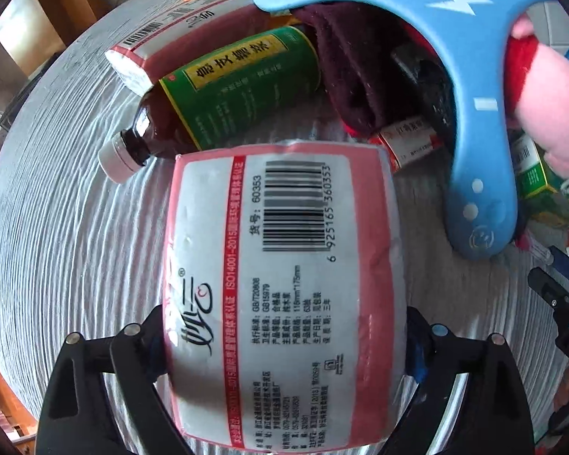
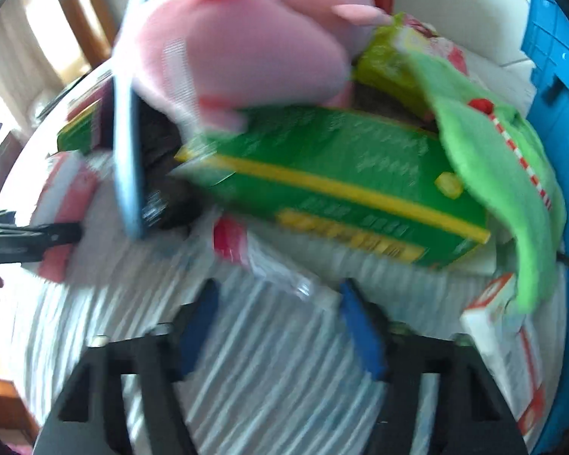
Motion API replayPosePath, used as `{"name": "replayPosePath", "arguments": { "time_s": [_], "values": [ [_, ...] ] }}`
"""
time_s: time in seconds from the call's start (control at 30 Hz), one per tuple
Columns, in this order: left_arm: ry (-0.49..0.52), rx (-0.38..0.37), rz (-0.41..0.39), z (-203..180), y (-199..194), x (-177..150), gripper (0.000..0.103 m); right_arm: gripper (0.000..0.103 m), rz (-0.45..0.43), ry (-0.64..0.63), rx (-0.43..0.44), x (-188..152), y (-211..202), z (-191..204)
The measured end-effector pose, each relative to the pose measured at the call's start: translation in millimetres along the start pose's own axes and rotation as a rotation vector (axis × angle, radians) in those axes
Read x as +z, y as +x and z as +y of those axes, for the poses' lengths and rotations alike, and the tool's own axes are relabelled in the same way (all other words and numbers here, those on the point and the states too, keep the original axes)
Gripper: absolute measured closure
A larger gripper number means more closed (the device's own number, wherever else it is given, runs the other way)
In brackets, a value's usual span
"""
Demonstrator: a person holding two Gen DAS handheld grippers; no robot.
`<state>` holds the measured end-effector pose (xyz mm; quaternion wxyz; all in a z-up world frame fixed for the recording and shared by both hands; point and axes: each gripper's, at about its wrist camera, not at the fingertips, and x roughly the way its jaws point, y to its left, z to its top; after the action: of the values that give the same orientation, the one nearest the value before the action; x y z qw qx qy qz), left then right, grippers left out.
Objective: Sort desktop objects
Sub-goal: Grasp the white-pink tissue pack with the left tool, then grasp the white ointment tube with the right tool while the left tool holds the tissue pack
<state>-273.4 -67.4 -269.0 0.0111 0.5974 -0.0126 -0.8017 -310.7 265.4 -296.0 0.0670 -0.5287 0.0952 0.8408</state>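
Note:
A pink-and-white tissue pack [image 1: 284, 265] with a barcode lies on the ribbed white tablecloth [image 1: 76, 227]. My left gripper [image 1: 286, 326] reaches down over it, one finger against each long side, shut on it. In the blurred right wrist view my right gripper [image 2: 278, 288] hangs just above the cloth, its blue pads [image 2: 360, 330] apart. A small white packet with a red end [image 2: 269, 261] lies just beyond the fingertips. Its near corner reaches toward the right finger, but nothing is pressed between the pads.
The pile behind holds a brown bottle with a green label [image 1: 216, 87], a second tissue pack [image 1: 163, 38], a maroon cloth [image 1: 360, 68], a blue boomerang toy [image 1: 474, 76], a pink plush [image 2: 246, 45], a green box [image 2: 341, 189] and a green cloth [image 2: 493, 170]. A blue crate [image 2: 557, 57] stands right.

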Motion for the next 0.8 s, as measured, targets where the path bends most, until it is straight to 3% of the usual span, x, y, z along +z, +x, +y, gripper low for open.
{"name": "replayPosePath", "arguments": {
  "time_s": [0.13, 0.33, 0.57, 0.6, 0.67, 0.7, 0.8],
  "values": [
    [0.054, -0.018, -0.011, -7.8, -9.4, -18.3, 0.011, 0.063, 0.042, -0.005, 0.068, -17.3, -7.2, 15.2],
    [0.051, -0.021, -0.013, -12.3, -11.4, -13.3, 0.003, 0.062, 0.024, 0.0, -0.007, -1.1, -16.6, 27.4],
    [0.04, -0.013, -0.024, -14.9, -17.1, -10.4, 0.0, 0.059, 0.087, -0.022, -0.059, 5.0, -4.9, 37.4],
    [0.041, -0.013, -0.025, -15.0, -18.0, -9.7, 0.0, 0.052, 0.098, -0.015, -0.052, 6.7, -4.0, 38.4],
    [0.044, -0.013, -0.026, -15.6, -19.9, -8.2, 0.0, 0.026, 0.117, 0.011, 0.018, 10.4, -0.5, 39.7],
    [0.044, -0.013, -0.027, -15.7, -20.7, -7.4, 0.0, 0.0, 0.137, 0.011, 0.031, 11.2, 4.0, 41.9],
    [0.043, -0.014, -0.034, -15.9, -23.6, -5.2, 0.0, 0.001, 0.163, -0.062, -0.084, 9.1, 17.3, 59.9]
  ]
}}
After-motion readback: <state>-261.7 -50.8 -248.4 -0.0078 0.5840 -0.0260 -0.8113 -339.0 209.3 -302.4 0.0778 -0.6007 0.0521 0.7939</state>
